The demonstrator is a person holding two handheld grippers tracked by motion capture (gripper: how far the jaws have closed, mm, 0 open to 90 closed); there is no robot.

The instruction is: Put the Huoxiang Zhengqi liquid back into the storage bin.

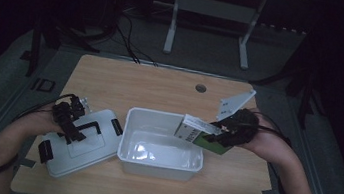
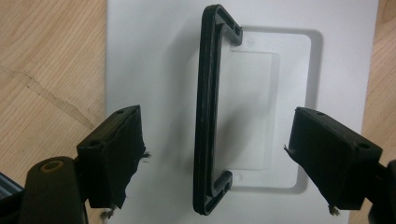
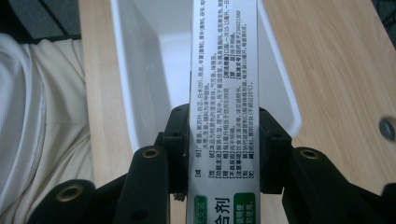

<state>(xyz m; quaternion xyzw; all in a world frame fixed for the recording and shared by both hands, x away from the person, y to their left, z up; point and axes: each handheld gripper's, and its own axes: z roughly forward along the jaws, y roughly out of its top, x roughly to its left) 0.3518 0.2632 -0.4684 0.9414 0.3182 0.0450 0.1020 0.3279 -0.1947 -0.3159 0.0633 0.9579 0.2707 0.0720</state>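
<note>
Two grippers work over a wooden worktop (image 1: 161,83). The right gripper (image 1: 226,132) clamps a white-and-green medicine box (image 1: 198,133) between its jaws, holding it tilted above the right-hand rim of an open white plastic container (image 1: 158,166), at about three o'clock from the container's centre. In the right gripper view the box (image 3: 224,70), printed with small text, reaches out over the container (image 3: 140,70), with both jaws pressed against its sides. The left gripper (image 1: 69,114) hovers over the container's white lid (image 1: 82,153), which lies flat on the worktop at nine o'clock from the container, just beside it. In the left gripper view the jaws stand wide apart, one on either side of the lid's black handle (image 2: 210,112), holding nothing
</note>
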